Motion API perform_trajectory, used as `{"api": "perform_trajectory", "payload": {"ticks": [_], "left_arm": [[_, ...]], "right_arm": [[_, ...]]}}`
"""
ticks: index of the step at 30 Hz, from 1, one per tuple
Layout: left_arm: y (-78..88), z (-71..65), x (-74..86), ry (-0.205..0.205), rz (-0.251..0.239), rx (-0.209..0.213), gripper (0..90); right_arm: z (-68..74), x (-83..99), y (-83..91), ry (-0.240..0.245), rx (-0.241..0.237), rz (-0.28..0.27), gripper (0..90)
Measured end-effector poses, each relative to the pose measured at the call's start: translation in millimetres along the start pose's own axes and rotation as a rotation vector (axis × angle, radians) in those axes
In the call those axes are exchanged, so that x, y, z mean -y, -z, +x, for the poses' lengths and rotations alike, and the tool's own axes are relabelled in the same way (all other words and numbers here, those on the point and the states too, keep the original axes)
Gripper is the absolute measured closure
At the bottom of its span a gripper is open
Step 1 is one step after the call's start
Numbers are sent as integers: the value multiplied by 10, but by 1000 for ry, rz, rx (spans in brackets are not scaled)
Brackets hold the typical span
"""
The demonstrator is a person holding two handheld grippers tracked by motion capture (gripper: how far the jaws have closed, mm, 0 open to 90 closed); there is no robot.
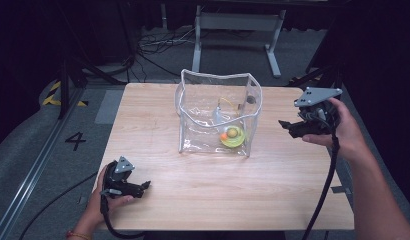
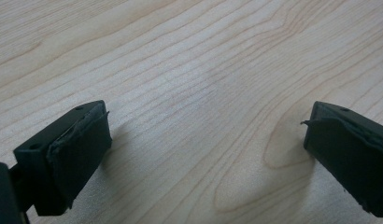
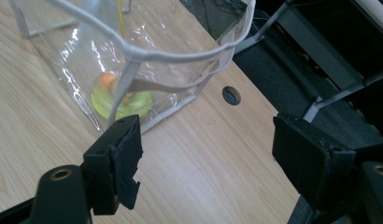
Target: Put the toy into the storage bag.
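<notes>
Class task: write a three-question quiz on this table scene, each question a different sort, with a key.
1. True or false: the clear bag lies flat on the table.
2. What colour is the toy inside the bag?
3. Which is nearer the bag: A, the left hand-held gripper, or B, the right hand-held gripper?
Key: 1 false, it stands upright with its top open. 2 yellow-green, with an orange part. 3 B.

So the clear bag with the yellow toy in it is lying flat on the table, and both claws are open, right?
Not quite: the clear bag stands upright with its top open, as the high view shows. The yellow toy sits at its bottom, and both the left claw and right claw are open.
</notes>
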State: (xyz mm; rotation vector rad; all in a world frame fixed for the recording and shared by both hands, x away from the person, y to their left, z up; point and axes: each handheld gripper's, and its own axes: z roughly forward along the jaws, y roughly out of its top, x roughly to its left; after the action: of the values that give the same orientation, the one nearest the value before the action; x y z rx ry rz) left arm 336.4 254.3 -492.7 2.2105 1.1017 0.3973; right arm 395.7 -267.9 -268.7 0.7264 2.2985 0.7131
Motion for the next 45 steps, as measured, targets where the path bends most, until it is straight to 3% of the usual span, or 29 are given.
{"api": "perform_trajectory", "payload": {"ticks": [10, 27, 29, 36, 45], "left_arm": [[0, 0, 0, 0, 0, 0, 10], [0, 0, 0, 0, 0, 0, 10], [0, 0, 0, 0, 0, 0, 10], [0, 1, 0, 0, 0, 0, 10], [0, 1, 0, 0, 0, 0, 10]], "right_arm": [[116, 389, -134, 22, -4, 80, 260], [282, 926, -426, -14, -47, 155, 249], [304, 1019, -454, -39, -77, 155, 217], [364, 1174, -529, -43, -76, 173, 202], [464, 1478, -617, -86, -81, 121, 196]]}}
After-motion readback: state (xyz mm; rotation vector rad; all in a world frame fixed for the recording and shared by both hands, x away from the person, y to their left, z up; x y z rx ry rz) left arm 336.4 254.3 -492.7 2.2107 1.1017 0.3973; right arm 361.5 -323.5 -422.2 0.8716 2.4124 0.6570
